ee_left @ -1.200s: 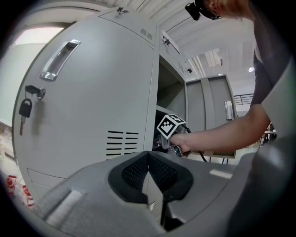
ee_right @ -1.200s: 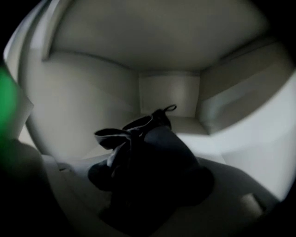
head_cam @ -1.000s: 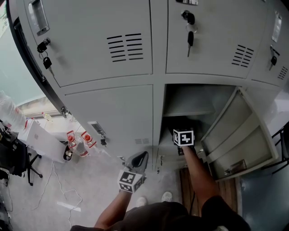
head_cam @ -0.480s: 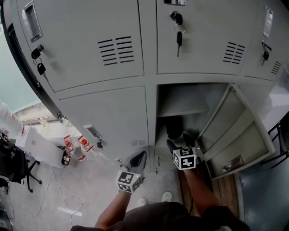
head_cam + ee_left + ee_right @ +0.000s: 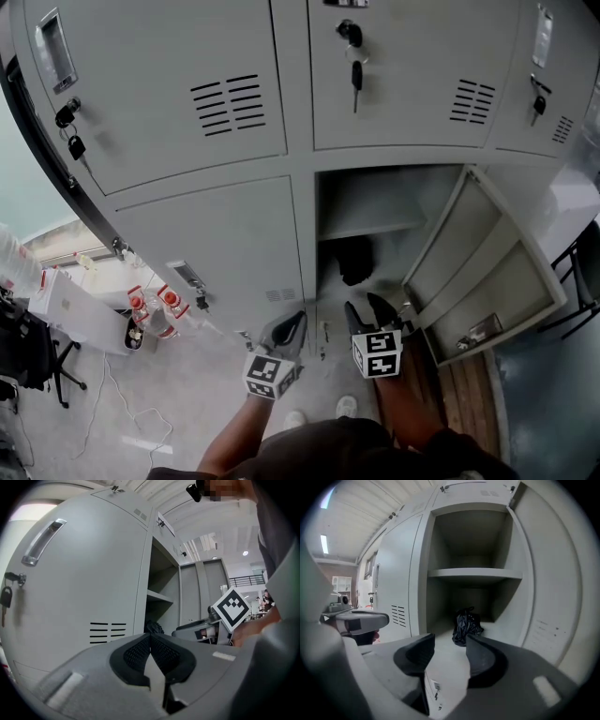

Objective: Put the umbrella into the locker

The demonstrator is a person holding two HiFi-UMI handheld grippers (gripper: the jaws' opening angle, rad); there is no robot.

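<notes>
Under the shelf (image 5: 474, 573): the black folded umbrella (image 5: 354, 261) lies towards the back of the locker (image 5: 375, 202), touching neither claw.
Locker door (image 5: 487, 277): swung open to the right, compartment fully exposed.
Right claw (image 5: 449, 644): just outside the opening, facing the umbrella; jaws partly apart, have just been closing, nothing between them.
Left claw (image 5: 150, 641): in front of the shut neighbouring door (image 5: 216, 253), jaws pressed together, empty.

I see keys (image 5: 356, 75) dangling up top, red-capped bottles (image 5: 153, 305) low at left, a black chair (image 5: 36, 352) and loose cable (image 5: 114, 386) nearby.
</notes>
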